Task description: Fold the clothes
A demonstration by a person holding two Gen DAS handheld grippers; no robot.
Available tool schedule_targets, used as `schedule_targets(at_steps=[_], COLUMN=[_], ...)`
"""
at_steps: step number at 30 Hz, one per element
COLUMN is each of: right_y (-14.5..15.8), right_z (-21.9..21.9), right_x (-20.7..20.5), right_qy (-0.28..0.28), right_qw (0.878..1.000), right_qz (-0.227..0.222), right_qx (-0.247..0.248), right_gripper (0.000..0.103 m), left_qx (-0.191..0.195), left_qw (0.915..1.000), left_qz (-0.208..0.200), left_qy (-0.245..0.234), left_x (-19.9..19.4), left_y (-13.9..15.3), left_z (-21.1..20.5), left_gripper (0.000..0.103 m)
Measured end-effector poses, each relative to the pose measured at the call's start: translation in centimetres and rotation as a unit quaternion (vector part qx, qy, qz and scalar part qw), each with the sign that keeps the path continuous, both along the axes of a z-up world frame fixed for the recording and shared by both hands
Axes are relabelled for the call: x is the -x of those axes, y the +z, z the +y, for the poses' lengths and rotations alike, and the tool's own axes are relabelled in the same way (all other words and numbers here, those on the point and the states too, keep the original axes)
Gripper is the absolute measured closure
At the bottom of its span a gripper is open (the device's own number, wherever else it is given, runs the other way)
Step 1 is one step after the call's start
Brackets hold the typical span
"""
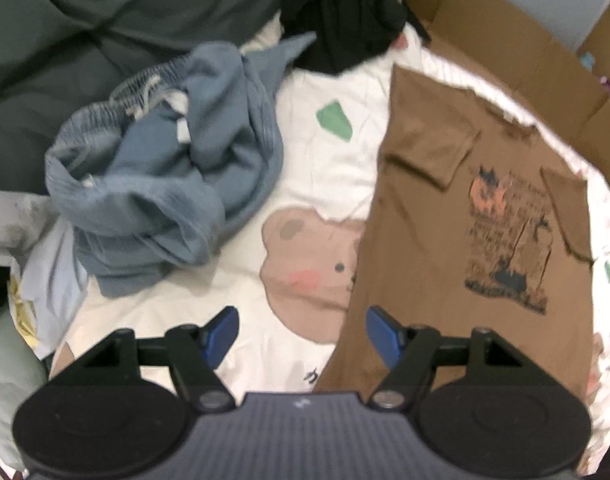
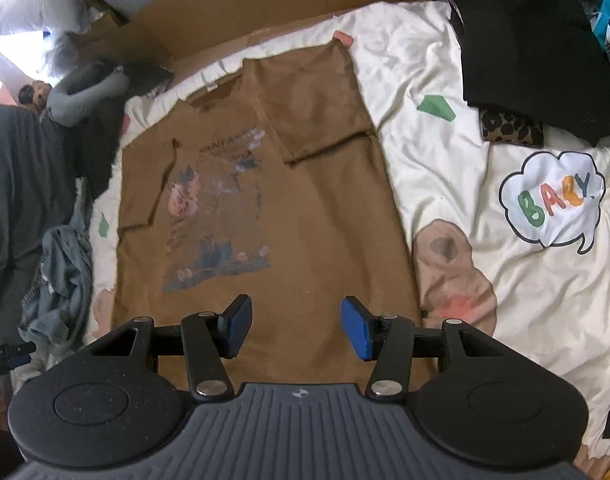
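A brown printed T-shirt point(image 1: 445, 240) point(image 2: 273, 208) lies flat on a cream sheet with cartoon bears, both sleeves folded inward over its front. My left gripper point(image 1: 303, 334) hangs open above the shirt's lower left edge, one blue pad over the sheet and the other over the brown cloth, nothing between them. In the right wrist view my right gripper point(image 2: 297, 328) is open over the shirt's lower hem area, with only flat cloth beneath its blue pads point(image 2: 359, 334).
A crumpled blue-grey garment point(image 1: 173, 168) point(image 2: 61, 280) lies left of the shirt. A black garment point(image 1: 345, 24) sits beyond it. A folded black cloth point(image 2: 533, 52) and a leopard-print piece point(image 2: 511, 128) lie at the right. Brown cardboard point(image 2: 265, 4) lines the far edge of the sheet point(image 2: 485, 264).
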State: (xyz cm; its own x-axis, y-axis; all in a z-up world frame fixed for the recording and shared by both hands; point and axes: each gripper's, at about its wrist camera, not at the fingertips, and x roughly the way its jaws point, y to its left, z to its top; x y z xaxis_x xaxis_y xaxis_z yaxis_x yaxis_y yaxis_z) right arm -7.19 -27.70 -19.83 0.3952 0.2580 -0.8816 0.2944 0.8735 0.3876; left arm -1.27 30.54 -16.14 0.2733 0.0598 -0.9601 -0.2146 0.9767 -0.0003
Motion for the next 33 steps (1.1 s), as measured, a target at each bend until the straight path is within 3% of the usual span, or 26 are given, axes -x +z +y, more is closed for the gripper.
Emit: schedule_targets(at_steps=[2, 8, 20, 33], right_y=[-1.0, -4.6, -9.5, -14.3], right_z=[-0.1, -0.2, -0.1, -0.4], right_x=[0.3, 1.1, 2.3, 4.4], right_qy=[-0.003, 0.011, 0.035, 0.034], right_qw=[1.0, 0.999, 0.995, 0.987], right_qz=[0.007, 0.038, 0.09, 0.152], right_qx=[0.02, 0.018, 0.039, 0.029], right_gripper=[0.046, 0.046, 0.046, 0.047], left_qx=[-0.001, -0.009, 0.012, 0.006], left_qw=[0.9998, 0.9984, 0.991, 0.9856], left_qz=[0.016, 0.043, 0.131, 0.169], left_qy=[-0.008, -0.035, -0.022, -0.013], left_x=[0.0, 0.4, 0.8, 2.0], left_y=[-1.1, -3.8, -10.7, -13.0], left_z=[-0.5, -1.6, -2.0, -2.0], left_gripper=[0.032, 0.032, 0.032, 0.032])
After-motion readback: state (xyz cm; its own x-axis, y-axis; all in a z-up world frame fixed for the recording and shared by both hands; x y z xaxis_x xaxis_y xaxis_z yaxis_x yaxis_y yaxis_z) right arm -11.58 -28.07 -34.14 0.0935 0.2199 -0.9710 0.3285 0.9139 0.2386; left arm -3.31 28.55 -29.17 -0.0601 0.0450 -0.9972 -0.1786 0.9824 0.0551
